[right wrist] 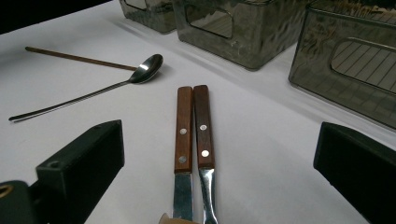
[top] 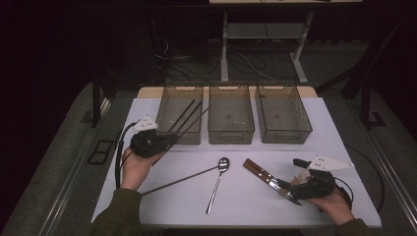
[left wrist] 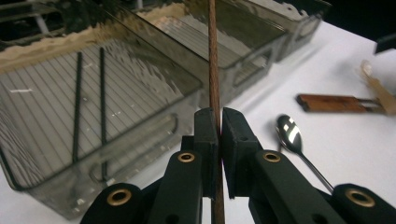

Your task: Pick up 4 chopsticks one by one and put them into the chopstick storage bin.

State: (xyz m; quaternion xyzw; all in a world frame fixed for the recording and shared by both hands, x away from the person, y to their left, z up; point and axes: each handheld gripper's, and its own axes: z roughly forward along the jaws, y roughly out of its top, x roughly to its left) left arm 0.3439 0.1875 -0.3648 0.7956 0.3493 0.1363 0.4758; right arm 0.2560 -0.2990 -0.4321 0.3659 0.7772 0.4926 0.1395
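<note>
Landmark: the left bin [top: 180, 114], the leftmost of three smoky clear bins standing in a row at the far side of the white table [top: 314, 196]. Every place below is given from it.

Left gripper [top: 164, 142]: you held it just in front of the left bin's near wall. Its jaws were almost fully closed, pinching one brown chopstick [left wrist: 214, 84].

Held chopstick: it ran from the jaws up and over the left bin's near rim, its far end slanting towards the bin's right side. Two dark chopsticks [left wrist: 88, 107] already lay inside that bin.

Handling, as a judgement: the held chopstick looked light, stiff and thin. It would probably swing or slip if pinched near one end. The hold near its middle seemed the safer place.

Second chopstick [top: 179, 180]: it lay flat on the table, in front of the left bin and a little to its right. Its far end lay just beside the spoon's bowl.

Spoon [top: 218, 183]: it lay to the right of that chopstick, well in front of the left bin. It was shiny metal, so likely slippery.

Wooden-handled pair [right wrist: 192, 128]: two pieces of cutlery lay side by side, well to the right of the left bin.

Right gripper [top: 291, 189]: it sat at the blade end of that pair. Its jaws stood wide apart and gripped nothing.
</note>
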